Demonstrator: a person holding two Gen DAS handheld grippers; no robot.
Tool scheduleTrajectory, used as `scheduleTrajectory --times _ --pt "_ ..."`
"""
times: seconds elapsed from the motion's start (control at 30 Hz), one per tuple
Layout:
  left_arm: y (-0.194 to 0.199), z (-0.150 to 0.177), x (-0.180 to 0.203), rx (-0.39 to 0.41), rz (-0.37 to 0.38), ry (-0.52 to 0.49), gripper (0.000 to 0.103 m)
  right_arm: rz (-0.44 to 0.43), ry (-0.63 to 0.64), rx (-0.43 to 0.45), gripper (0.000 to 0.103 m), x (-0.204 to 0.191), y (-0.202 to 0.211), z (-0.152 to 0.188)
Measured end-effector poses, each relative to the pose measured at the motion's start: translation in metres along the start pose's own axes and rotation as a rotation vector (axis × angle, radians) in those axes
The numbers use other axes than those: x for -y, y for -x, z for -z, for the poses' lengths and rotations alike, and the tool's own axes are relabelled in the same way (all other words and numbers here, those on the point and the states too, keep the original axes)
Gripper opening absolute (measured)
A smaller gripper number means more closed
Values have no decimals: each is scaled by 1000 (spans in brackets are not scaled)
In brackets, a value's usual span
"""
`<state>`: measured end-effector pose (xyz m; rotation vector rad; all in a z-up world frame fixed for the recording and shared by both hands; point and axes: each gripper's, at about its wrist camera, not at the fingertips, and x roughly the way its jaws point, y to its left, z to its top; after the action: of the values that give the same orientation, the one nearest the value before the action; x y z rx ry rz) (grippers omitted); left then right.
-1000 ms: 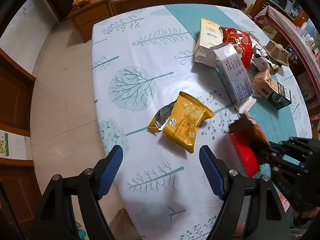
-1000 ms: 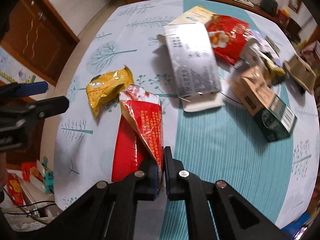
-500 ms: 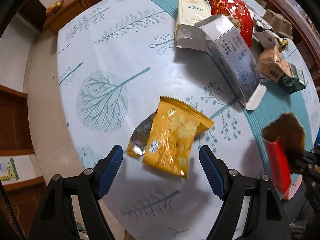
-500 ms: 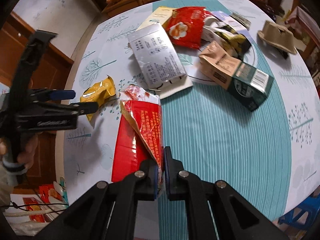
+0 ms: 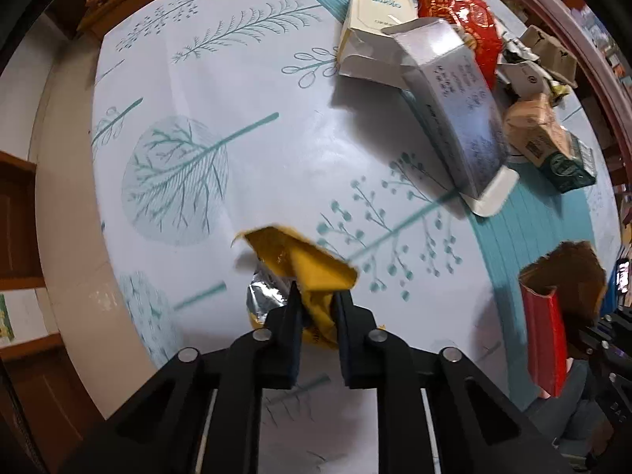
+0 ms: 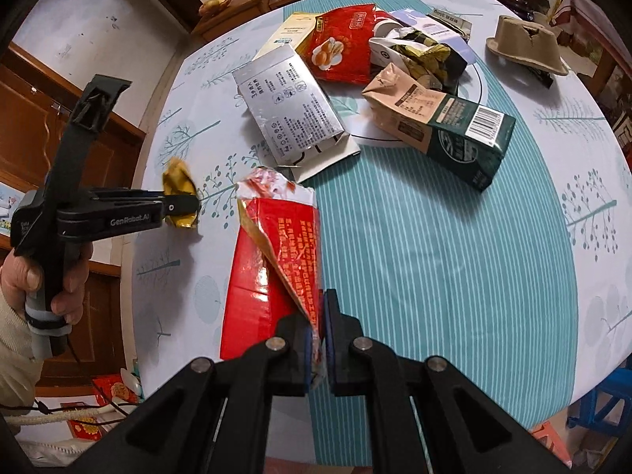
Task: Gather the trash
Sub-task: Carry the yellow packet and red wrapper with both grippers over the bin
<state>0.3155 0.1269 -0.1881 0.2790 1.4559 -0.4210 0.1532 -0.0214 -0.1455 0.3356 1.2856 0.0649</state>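
My left gripper [image 5: 316, 308] is shut on the yellow snack bag [image 5: 304, 264], which is crumpled between the jaws just above the table near its left edge. The right wrist view shows the same bag [image 6: 177, 185] in that gripper [image 6: 193, 207]. My right gripper [image 6: 316, 335] is shut on the torn rim of an open red carton [image 6: 272, 268] and holds it over the tablecloth; the carton also shows at the right of the left wrist view [image 5: 545, 335].
On the round table [image 6: 434, 237] lie a silver box [image 6: 288, 106], a cream box [image 5: 375, 12], a red snack bag [image 6: 339, 43], a brown and green carton [image 6: 438, 118], crumpled wrappers [image 6: 414, 55] and a cardboard cup holder [image 6: 525, 47]. Wooden cabinets stand left.
My left gripper has closed on the yellow snack bag and crumpled it up off the cloth. My right gripper still holds the red carton and has risen slightly.
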Motion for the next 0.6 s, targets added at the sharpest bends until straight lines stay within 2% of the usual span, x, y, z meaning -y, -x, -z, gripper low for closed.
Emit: scheduleTrajectory --times 0.27,0.4,0.6 --pt "42 52 34 70 62 23 11 -14 56 18 5 -4 23 11" --pt "64 81 68 100 86 29 11 -27 93 46 5 -1 45 21" --pt "94 120 140 142 82 56 11 -68 137 78 5 23 82 50"
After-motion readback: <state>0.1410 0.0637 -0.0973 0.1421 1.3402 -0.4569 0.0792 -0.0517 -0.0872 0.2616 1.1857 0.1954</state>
